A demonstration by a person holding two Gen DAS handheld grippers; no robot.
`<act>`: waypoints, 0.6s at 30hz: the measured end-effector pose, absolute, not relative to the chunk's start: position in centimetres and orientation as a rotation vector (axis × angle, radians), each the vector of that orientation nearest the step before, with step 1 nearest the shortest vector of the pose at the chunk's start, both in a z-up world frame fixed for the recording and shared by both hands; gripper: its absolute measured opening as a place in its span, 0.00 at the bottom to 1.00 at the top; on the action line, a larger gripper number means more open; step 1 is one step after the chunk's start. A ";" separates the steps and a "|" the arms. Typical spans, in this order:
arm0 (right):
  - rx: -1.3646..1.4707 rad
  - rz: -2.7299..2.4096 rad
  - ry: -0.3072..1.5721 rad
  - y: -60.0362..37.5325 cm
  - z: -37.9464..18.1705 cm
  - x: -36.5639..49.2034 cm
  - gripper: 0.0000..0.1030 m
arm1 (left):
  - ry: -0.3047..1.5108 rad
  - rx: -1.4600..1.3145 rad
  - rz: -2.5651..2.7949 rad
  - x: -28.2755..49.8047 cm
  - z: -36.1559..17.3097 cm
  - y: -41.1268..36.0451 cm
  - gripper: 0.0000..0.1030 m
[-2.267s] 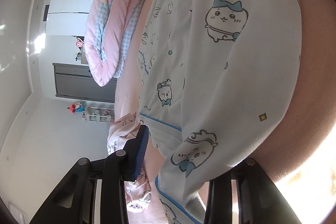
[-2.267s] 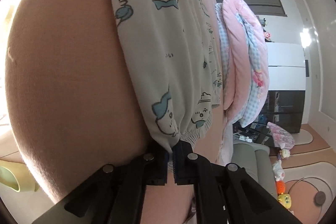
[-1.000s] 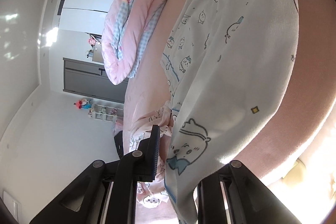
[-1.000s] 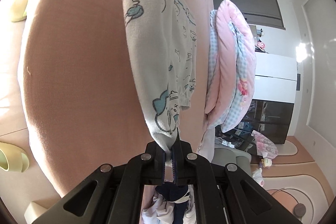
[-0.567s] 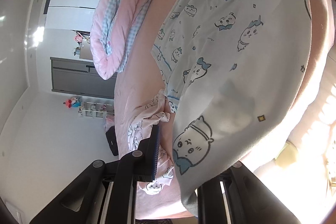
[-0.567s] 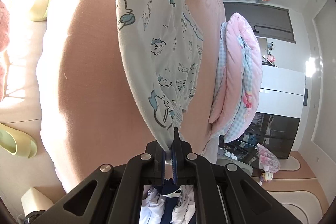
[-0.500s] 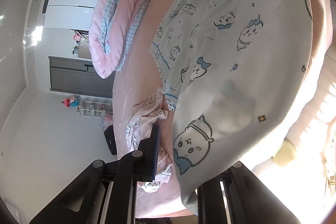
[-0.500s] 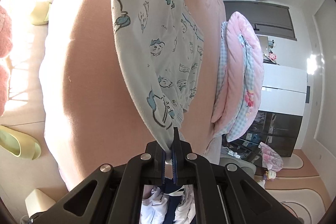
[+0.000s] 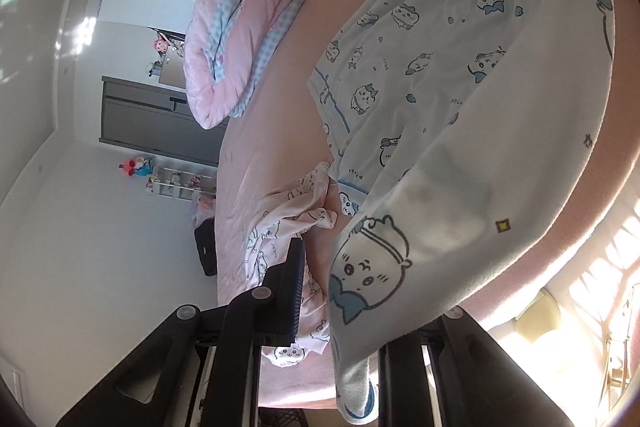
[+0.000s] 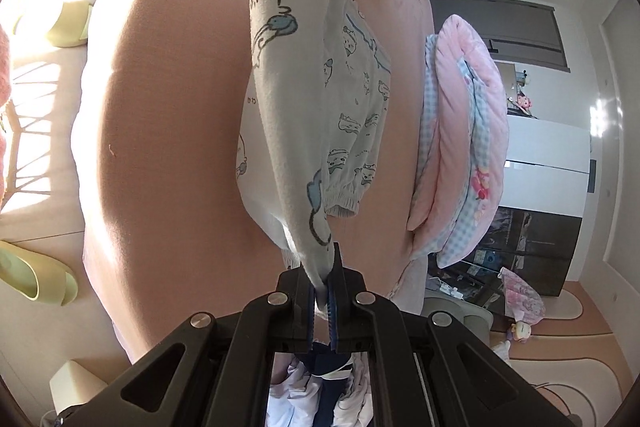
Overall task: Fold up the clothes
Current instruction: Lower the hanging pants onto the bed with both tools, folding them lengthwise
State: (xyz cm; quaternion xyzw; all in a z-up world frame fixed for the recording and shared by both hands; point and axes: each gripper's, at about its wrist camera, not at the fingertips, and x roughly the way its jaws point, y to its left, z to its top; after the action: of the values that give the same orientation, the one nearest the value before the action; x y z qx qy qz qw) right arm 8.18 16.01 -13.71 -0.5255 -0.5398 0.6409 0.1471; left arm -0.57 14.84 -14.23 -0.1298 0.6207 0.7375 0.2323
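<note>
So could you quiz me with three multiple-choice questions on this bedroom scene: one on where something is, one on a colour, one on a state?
1. Where does the folded quilt lie?
A on the bed
B on the floor
C in a drawer

2. What colour is the bedsheet?
A green
B pink
C black

3. What are the right tongs doing?
A standing wide open
B clamped on the printed pyjamas
C gripping a slipper

Answers: 1 A, the quilt rests along the bed's far side. 2 B, the sheet is plainly pink. 3 B, the cloth is pinched between the pads.
</note>
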 end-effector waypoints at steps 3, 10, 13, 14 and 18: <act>-1.523 1.844 -1.536 16.8 -13.9 7.5 0.05 | 1.704 -0.361 2.034 -1.5 -14.1 15.7 0.14; -1.550 1.821 -1.507 19.6 -13.7 5.3 0.05 | 1.747 -0.385 1.981 -3.9 -14.4 18.1 0.14; -1.588 1.821 -1.496 20.7 -13.8 4.2 0.05 | 1.769 -0.412 1.926 -4.9 -14.8 19.4 0.14; -1.604 1.824 -1.489 21.1 -13.8 3.8 0.05 | 1.770 -0.429 1.908 -5.3 -14.9 19.8 0.14; -1.691 1.866 -1.404 22.8 -13.6 2.2 0.05 | 1.776 -0.496 1.834 -6.8 -15.4 21.2 0.14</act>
State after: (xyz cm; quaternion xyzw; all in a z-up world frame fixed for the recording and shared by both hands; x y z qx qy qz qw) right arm 2.20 22.79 -13.62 -0.5816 -0.4829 0.6418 0.1288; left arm -6.82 21.17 -15.42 -0.1840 0.6579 0.6797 0.2672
